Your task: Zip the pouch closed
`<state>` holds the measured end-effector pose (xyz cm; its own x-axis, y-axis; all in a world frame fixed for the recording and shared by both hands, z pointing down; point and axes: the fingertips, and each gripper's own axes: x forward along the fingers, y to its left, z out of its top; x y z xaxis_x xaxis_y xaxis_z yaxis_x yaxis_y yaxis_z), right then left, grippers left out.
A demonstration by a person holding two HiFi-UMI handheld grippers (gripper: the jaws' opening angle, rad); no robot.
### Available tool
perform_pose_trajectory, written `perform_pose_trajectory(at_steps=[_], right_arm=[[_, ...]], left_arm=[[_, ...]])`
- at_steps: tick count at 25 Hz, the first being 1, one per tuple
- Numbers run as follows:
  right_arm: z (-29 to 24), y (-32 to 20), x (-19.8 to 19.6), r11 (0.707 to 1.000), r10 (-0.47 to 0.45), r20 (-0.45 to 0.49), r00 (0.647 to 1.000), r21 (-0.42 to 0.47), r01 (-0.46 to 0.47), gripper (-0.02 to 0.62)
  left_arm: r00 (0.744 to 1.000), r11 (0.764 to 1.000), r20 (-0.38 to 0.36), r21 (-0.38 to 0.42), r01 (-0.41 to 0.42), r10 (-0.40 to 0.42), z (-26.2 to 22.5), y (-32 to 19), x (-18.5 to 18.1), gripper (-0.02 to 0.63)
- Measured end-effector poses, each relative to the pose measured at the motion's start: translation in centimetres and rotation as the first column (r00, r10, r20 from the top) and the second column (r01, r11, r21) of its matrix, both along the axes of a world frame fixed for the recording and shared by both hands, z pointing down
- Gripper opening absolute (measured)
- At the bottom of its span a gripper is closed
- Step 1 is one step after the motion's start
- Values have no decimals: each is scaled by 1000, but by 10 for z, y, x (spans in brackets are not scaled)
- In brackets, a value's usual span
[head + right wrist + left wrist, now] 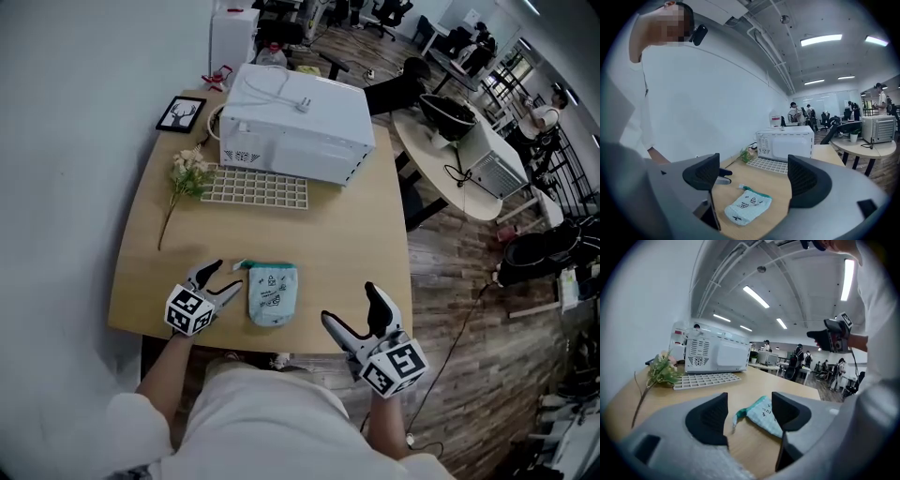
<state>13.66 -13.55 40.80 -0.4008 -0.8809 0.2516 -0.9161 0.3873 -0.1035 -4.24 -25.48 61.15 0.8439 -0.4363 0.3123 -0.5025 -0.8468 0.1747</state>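
the pouch [272, 292] lies flat near the front edge of the table [356, 244], between the two tools. its green-trimmed zip end faces away from the person, and a small tab [239, 266] sticks out towards the left. the left gripper [225, 278] sits low over the table just beside that corner. its jaws are partly open with nothing clamped. in the left gripper view the tab and the pouch's trimmed corner show in the gap between the jaws, lying on the wood a little ahead, with neither pad pressing on them. that placement looks chosen so a short push forward would put the tab or the corner in the bite. the right gripper [349, 305] waits off the pouch's right side, near the table's front edge, apart from the fabric. its jaws are wide open and empty, and its own view shows the pouch on the table ahead of them and lower. it seems held back so it can either pin the body or take the slider once the other end is steadied. whether the zip is open along its length cannot be made out. the white microwave [295, 122], grid tray [255, 187] and flower sprig [187, 178] stand well behind, out of the way.
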Motion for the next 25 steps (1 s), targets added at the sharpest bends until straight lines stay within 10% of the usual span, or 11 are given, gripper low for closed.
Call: perform_pose_trajectory(at_steps=[7, 25], right_arm=[[2, -11, 11, 1000, -2, -16, 1000, -20, 2, 437], [20, -22, 21, 999, -21, 32, 999, -46, 23, 433]], left_arm=[[985, 989, 166, -150, -15, 40, 69, -24, 20, 252], [901, 984, 423, -178, -19, 94, 112, -39, 31, 60]])
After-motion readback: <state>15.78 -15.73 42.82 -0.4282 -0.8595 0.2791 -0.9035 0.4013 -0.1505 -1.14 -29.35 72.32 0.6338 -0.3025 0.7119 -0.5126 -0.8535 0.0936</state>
